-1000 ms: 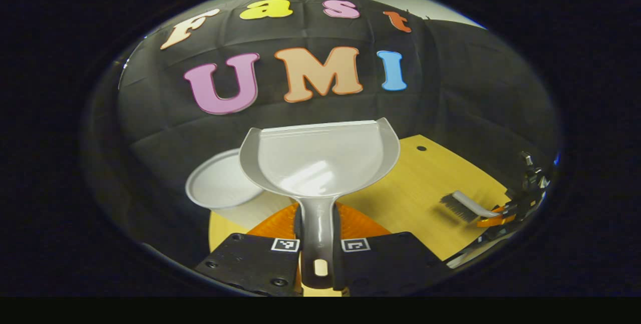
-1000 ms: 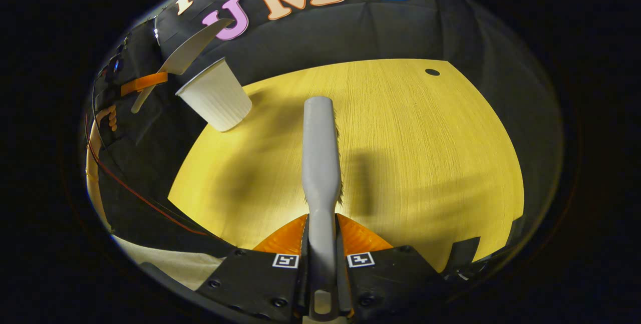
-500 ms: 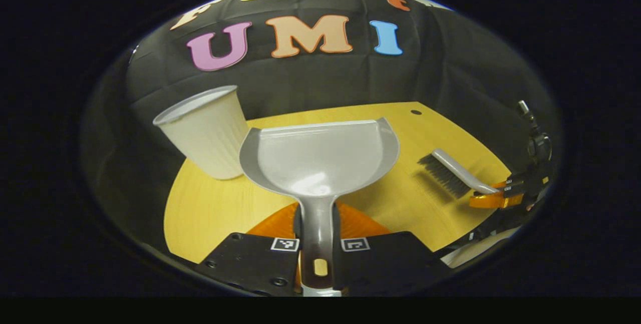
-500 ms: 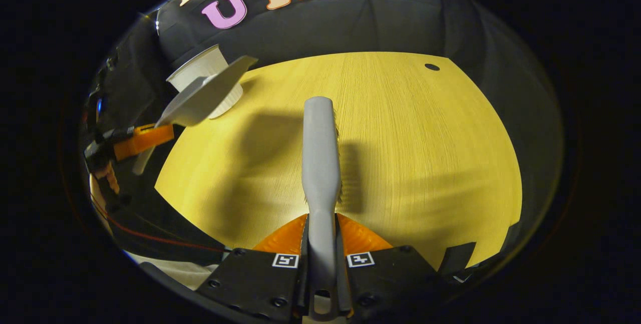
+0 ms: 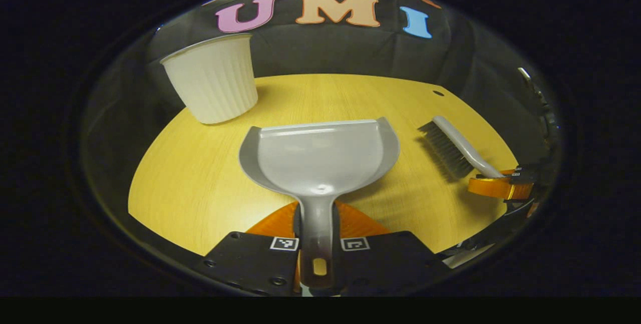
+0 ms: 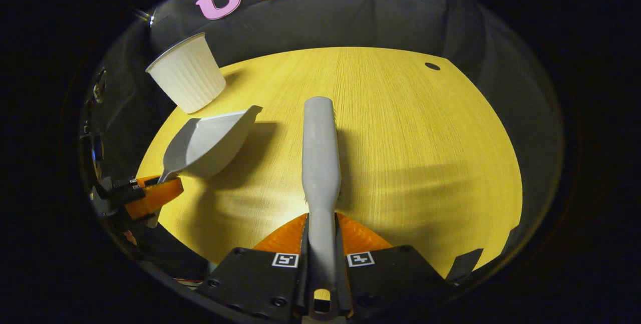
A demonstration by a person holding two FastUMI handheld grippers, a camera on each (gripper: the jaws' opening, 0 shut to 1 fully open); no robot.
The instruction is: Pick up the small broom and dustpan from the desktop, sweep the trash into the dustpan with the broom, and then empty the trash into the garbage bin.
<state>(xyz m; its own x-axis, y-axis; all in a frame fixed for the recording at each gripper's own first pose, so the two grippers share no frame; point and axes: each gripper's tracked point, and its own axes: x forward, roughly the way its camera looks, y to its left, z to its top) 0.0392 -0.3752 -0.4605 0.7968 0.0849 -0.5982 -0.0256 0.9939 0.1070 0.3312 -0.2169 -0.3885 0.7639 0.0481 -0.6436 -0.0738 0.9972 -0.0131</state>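
In the left gripper view, a white bin (image 5: 213, 83) stands at the desk's (image 5: 190, 184) far left edge. The left gripper (image 5: 317, 229) pinches the handle of the dustpan (image 5: 320, 158) — pan held over the wood, centre. To the right, the broom (image 5: 453, 146) — bristles down — is clamped by its handle in the right gripper (image 5: 496, 186).

In the right gripper view the broom (image 6: 320, 164) hides its bristles (beneath its back).
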